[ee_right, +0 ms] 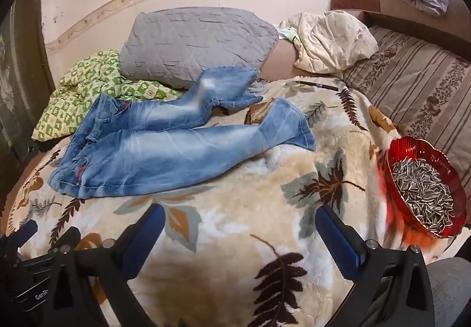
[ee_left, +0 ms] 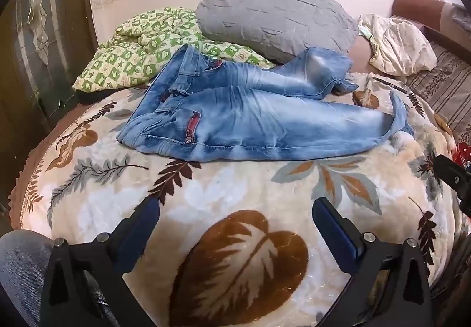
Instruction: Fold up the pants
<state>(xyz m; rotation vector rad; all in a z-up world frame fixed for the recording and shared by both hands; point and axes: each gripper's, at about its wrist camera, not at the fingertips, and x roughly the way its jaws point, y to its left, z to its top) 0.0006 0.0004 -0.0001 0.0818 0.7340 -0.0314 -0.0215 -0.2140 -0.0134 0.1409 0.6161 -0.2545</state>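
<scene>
Light blue jeans (ee_left: 250, 118) lie spread on a leaf-patterned blanket (ee_left: 235, 194), waistband at the left, both legs running right; the far leg rests partly on a grey pillow. The jeans also show in the right wrist view (ee_right: 164, 150). My left gripper (ee_left: 234, 209) is open and empty, hovering over the blanket in front of the jeans. My right gripper (ee_right: 240, 218) is open and empty, also in front of the jeans, and its body shows at the right edge of the left wrist view (ee_left: 453, 177).
A grey pillow (ee_right: 200, 41) and a green checked quilt (ee_right: 85, 91) lie behind the jeans. A red bowl of sunflower seeds (ee_right: 424, 188) sits at the right. A dark pen (ee_right: 318, 85) lies near the leg ends. A cream bundle (ee_right: 332, 38) and striped cushion (ee_right: 418, 91) are back right.
</scene>
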